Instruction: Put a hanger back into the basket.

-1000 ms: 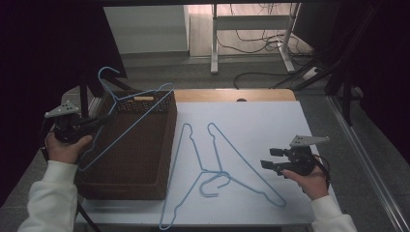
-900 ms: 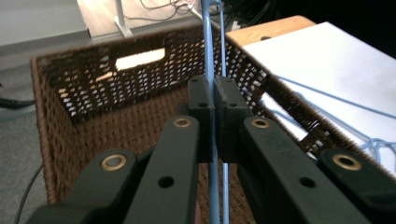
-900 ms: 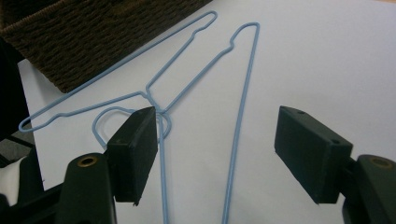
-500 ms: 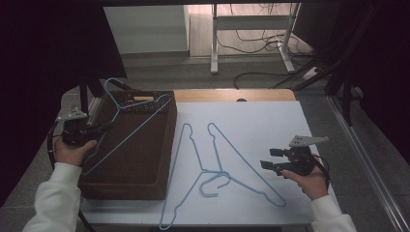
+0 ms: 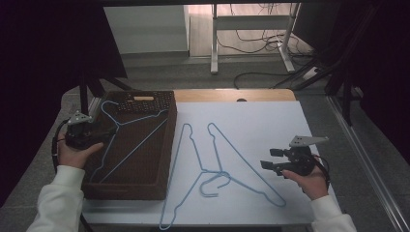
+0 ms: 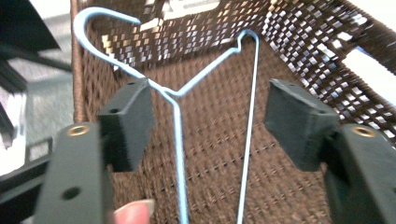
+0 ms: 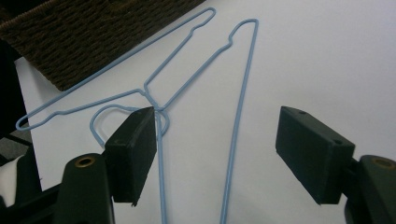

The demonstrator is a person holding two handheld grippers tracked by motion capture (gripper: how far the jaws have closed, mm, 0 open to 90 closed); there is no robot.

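A blue wire hanger point(image 5: 140, 118) lies inside the brown woven basket point(image 5: 145, 191), its hook near the basket's far left corner. My left gripper point(image 5: 107, 131) stands open at the basket's left rim. In the left gripper view the hanger point(image 6: 178, 140) runs between the jaws of my left gripper point(image 6: 210, 121), its neck close to the left jaw. Two more blue hangers point(image 5: 191, 159) point(image 5: 241, 162) lie crossed on the white tabletop. My right gripper point(image 5: 268, 159) hovers open just to their right. In the right gripper view those hangers point(image 7: 243, 93) lie under my right gripper point(image 7: 217, 149).
The basket point(image 7: 93, 32) takes up the table's left side. The white tabletop point(image 5: 270, 121) has bare room at the back and right. A wooden strip point(image 5: 232, 95) runs along the far edge. Cables and a desk frame stand on the floor beyond.
The left gripper has brought the hanger down from a raised tilt into the basket, drawn back to the left and opened. The right gripper has stayed put.
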